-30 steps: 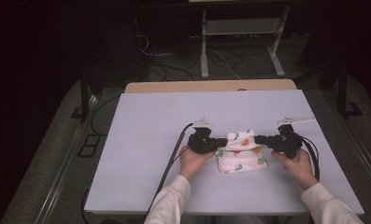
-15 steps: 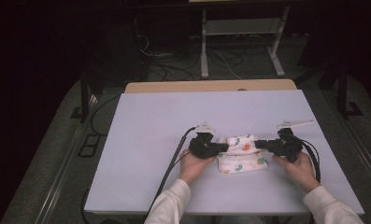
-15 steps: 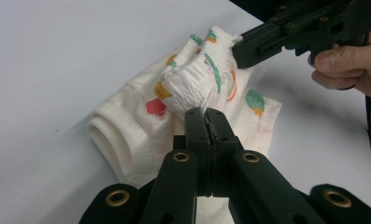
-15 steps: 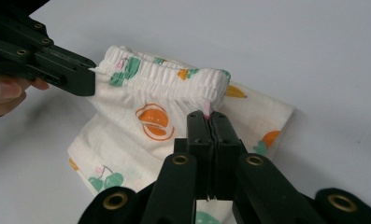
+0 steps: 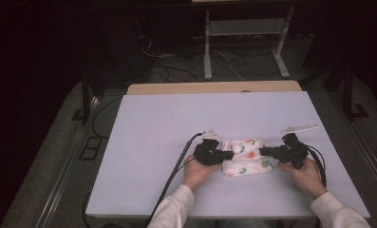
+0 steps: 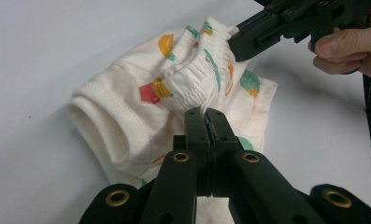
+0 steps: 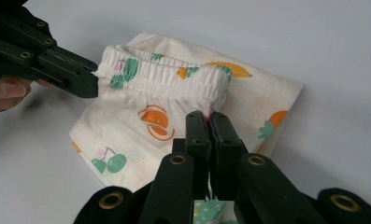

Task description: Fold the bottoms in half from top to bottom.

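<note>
A small pair of white shorts [image 5: 245, 156] printed with orange and green fruit lies folded on the pale table [image 5: 176, 123], near its front edge. My left gripper [image 5: 230, 154] is shut on the left end of the elastic waistband [image 6: 192, 79]. My right gripper [image 5: 263, 151] is shut on the waistband's [image 7: 174, 72] other end. The band is stretched between them, a little above the lower fold of cloth. In the left gripper view my own gripper [image 6: 205, 113] bites the gathered band and the right gripper [image 6: 234, 44] pinches its far end. The right gripper view has my own gripper [image 7: 206, 114] near and the left gripper [image 7: 92, 84] farther off.
A white strip-like object [image 5: 298, 128] lies on the table behind the right hand. A black cable [image 5: 176, 166] trails from the left gripper off the front edge. A wooden board edge [image 5: 214, 88] borders the table's far side; a metal stand [image 5: 243, 38] and floor cables are beyond.
Both grippers have lowered the shorts slightly toward the table. The waistband stays held at both ends.
</note>
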`<state>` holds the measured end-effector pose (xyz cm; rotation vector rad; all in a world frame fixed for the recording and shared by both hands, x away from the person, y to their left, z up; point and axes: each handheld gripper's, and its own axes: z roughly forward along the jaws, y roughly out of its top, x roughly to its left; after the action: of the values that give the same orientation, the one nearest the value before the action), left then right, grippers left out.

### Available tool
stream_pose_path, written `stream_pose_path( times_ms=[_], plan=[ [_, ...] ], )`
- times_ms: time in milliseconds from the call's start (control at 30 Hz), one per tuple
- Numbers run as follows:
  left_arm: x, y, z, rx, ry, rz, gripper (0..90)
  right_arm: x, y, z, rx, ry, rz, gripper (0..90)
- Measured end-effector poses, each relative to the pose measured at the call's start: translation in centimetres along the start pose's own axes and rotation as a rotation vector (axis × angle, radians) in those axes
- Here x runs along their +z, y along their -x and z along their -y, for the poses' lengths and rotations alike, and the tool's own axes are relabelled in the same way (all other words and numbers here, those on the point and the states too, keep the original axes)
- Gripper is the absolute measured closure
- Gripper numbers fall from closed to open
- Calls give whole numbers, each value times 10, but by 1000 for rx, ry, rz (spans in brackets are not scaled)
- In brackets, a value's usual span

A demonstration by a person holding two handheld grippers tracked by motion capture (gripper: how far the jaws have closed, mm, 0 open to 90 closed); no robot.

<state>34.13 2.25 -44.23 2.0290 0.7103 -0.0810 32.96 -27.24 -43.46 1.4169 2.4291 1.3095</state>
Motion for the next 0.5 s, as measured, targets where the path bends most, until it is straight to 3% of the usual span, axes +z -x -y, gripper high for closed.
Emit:
stream_pose_path(
  times_ms=[100, 233, 400, 500],
  plan=[
    [2, 2, 1, 12, -13, 3, 886, 0, 1, 2, 10, -9, -3, 829],
    [4, 3, 3, 20, -20, 11, 886, -3, 1, 3, 22, -3, 22, 660],
    [5, 3, 3, 33, -28, 15, 886, -9, 1, 1, 34, 49, -23, 484],
    [5, 3, 3, 36, -27, 17, 885, -10, 0, -3, 37, 55, -25, 443]
  ],
)
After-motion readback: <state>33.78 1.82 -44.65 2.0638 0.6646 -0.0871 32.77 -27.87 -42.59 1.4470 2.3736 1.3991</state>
